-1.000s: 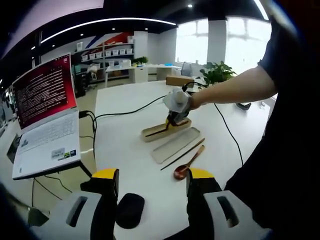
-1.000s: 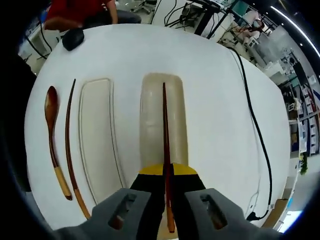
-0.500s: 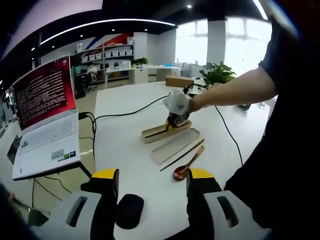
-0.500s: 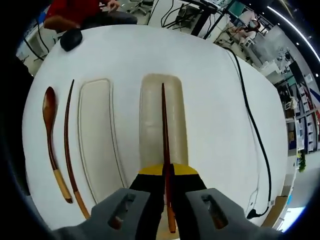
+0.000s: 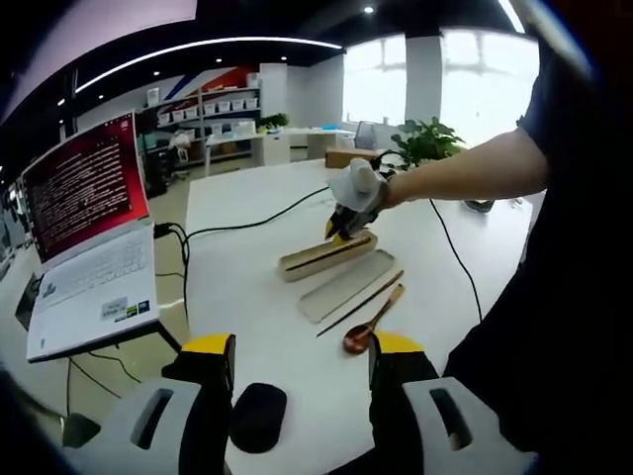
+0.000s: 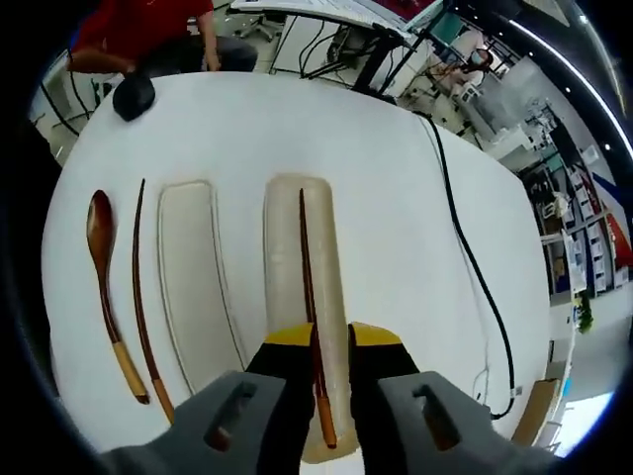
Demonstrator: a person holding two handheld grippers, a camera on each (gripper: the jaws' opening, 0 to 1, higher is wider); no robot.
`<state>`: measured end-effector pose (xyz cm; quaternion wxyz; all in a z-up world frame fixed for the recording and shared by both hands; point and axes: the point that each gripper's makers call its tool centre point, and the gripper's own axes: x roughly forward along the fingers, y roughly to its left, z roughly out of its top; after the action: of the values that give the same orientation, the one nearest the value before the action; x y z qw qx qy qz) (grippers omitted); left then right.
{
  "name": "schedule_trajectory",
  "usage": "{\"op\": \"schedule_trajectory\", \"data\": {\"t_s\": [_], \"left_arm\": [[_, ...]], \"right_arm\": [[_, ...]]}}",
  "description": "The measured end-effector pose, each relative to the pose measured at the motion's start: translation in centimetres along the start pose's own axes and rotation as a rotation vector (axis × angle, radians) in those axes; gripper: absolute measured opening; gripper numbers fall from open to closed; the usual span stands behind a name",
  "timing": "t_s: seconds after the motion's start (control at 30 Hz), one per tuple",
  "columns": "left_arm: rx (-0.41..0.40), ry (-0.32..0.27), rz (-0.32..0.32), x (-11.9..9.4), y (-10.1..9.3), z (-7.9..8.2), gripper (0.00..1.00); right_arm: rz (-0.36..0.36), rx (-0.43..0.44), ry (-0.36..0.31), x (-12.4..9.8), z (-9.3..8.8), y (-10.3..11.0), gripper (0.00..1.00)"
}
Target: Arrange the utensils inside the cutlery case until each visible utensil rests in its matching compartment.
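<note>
In the right gripper view a beige cutlery case tray (image 6: 282,247) holds one dark chopstick (image 6: 307,257) lying lengthwise. My right gripper (image 6: 331,346) hovers over the tray's near end, its jaws slightly apart with the chopstick's end between them, untouched on one side. Left of the tray lie the flat lid (image 6: 193,287), a second chopstick (image 6: 138,287) and a wooden spoon (image 6: 99,267). In the left gripper view my left gripper (image 5: 302,366) stands open and empty, far from the case tray (image 5: 326,255), the spoon (image 5: 371,322) and the right gripper (image 5: 351,213).
A black mouse (image 5: 257,416) sits just ahead of the left jaws. An open laptop (image 5: 84,247) stands at the table's left. A black cable (image 6: 475,277) runs across the white table (image 6: 396,178) to the right of the case. A person in red is beyond the far edge.
The right gripper has opened off the chopstick and pulled back and up; the chopstick now rests in the tray. The left gripper has stayed put.
</note>
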<state>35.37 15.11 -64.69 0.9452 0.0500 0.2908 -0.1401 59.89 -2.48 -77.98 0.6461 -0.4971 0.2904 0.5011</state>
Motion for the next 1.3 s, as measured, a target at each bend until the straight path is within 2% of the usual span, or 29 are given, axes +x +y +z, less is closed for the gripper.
{"op": "schedule_trajectory", "data": {"t_s": [0.17,0.5,0.67,0.77,0.87,0.97,1.1,1.3], "left_arm": [[0.008,-0.011,-0.005,-0.1,0.1,0.2,0.56],[0.038,-0.025,-0.022,-0.2,0.0,0.9,0.56],[0.048,-0.036,-0.023,-0.3,0.0,1.2,0.56],[0.056,-0.037,-0.027,-0.4,0.0,1.2,0.56],[0.063,-0.038,-0.033,-0.4,-0.1,1.3,0.56],[0.067,-0.044,-0.035,-0.4,-0.1,1.4,0.56],[0.078,-0.047,-0.042,-0.4,-0.2,1.5,0.56],[0.088,-0.051,-0.048,-0.5,-0.3,1.5,0.56]], "right_arm": [[-0.087,-0.023,-0.045,-1.5,0.7,-1.1,0.25],[-0.148,-0.036,-0.084,-4.3,1.1,-0.9,0.43],[-0.192,-0.025,-0.116,-6.1,1.4,-0.9,0.66],[-0.207,0.007,-0.138,-7.0,1.5,-0.8,0.76],[-0.210,0.047,-0.160,-7.9,1.7,-0.5,0.79],[-0.214,0.046,-0.174,-8.8,1.8,0.3,0.82],[-0.210,0.012,-0.175,-9.9,1.9,1.0,0.99],[-0.204,0.036,-0.223,-12.4,2.5,2.3,0.99]]}}
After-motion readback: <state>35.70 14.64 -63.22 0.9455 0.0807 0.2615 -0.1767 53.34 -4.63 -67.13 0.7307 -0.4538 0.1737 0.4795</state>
